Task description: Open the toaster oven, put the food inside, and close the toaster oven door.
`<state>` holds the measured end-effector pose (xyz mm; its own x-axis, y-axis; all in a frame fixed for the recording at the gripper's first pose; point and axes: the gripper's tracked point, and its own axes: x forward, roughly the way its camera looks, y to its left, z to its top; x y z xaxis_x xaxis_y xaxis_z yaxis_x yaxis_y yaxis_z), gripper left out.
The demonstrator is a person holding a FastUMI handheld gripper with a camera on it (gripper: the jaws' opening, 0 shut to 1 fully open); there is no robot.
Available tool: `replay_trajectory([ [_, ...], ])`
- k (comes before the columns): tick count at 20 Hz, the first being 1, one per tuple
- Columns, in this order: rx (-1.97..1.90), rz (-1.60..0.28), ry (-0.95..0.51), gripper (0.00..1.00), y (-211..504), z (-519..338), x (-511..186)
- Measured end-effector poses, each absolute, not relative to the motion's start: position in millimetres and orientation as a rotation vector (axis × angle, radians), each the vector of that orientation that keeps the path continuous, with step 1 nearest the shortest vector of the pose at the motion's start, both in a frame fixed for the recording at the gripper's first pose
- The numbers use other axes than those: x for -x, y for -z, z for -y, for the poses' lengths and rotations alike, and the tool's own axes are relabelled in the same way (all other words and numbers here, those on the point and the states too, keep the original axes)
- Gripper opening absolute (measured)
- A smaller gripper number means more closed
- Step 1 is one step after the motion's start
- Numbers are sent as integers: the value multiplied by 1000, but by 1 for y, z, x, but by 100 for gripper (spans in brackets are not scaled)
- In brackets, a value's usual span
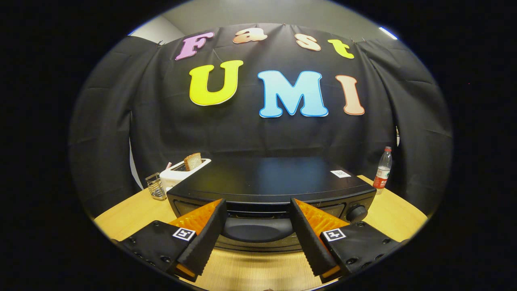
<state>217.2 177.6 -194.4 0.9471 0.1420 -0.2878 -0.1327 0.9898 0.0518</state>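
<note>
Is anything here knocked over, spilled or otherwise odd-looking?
Nothing stands out. The toaster oven sits squarely on the wooden table, door shut. The gripper is open, its fingers either side of the door handle. Behind, a slice of bread stands in a white toaster, and a bottle stands upright.

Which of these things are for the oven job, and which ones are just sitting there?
For the job:
- black toaster oven, door shut
- its curved black door handle, between the open tongs
- slice of brown bread, perhaps the food

Just lying about:
- white pop-up toaster holding the bread
- small wire basket
- clear plastic bottle with red label
- wooden table
</note>
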Motion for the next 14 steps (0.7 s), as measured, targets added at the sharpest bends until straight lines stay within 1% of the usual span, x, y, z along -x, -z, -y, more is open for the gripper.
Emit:
replay_trajectory([
  [14, -30, -381, -174, 98, 213, -172, -157],
])
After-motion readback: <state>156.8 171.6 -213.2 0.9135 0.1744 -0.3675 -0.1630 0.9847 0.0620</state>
